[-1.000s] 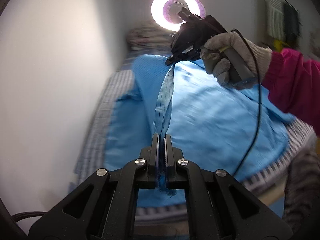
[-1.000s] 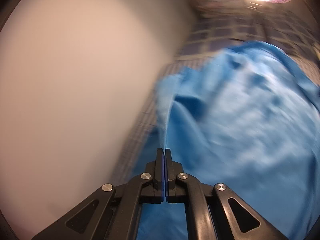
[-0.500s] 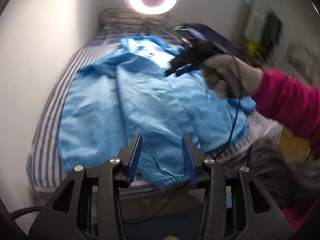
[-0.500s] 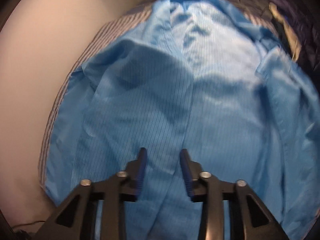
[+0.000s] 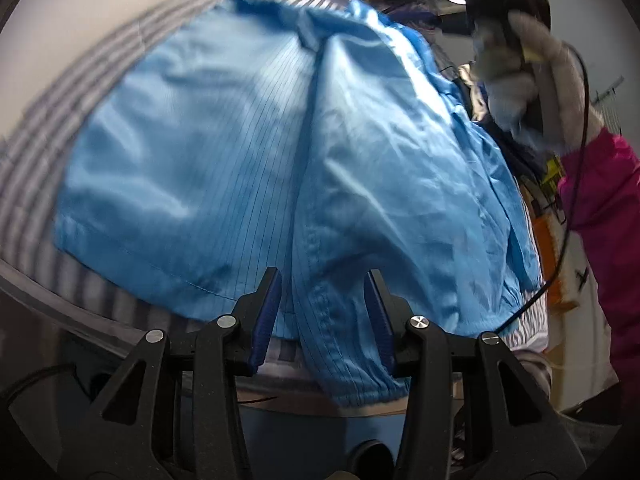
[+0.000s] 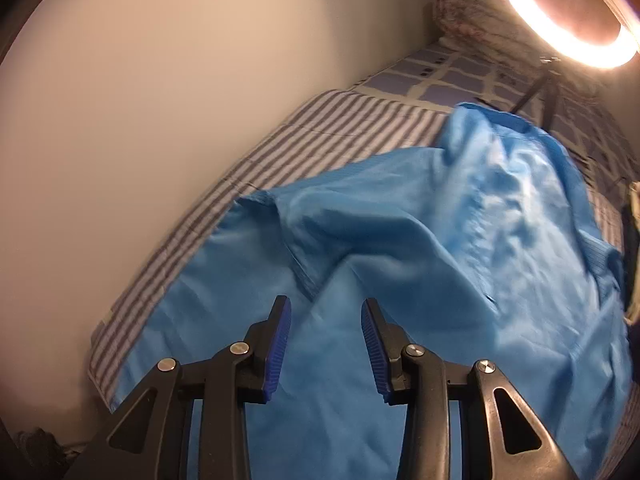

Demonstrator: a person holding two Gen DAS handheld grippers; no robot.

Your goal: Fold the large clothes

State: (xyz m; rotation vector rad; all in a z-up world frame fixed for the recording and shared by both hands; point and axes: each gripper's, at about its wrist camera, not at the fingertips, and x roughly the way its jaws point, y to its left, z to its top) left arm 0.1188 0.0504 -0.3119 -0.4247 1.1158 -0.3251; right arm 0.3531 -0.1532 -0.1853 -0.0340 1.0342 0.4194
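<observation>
A large light-blue jacket (image 5: 224,152) with thin dark pinstripes lies spread on a striped bed sheet (image 5: 48,120). One sleeve (image 5: 380,168) is folded down over its body, and the elastic cuff (image 5: 360,376) hangs over the near bed edge. My left gripper (image 5: 323,276) is open just above that sleeve end, its blue pads either side of the cloth and not pressing it. In the right wrist view the jacket (image 6: 400,280) fills the lower right. My right gripper (image 6: 325,304) hangs open above it with nothing held. A gloved hand (image 5: 516,52) holds the right gripper at the upper right.
A pale wall (image 6: 160,80) runs along the bed's far side. A ring light (image 6: 568,20) glows at the head of the bed above a checked blanket (image 6: 460,76). The person's pink sleeve (image 5: 600,200) and a black cable (image 5: 576,184) are at the right.
Both grippers were shut on a raised fold of the jacket; both have opened and let it go. The jacket now lies flat, and my left gripper has dropped toward the cuff.
</observation>
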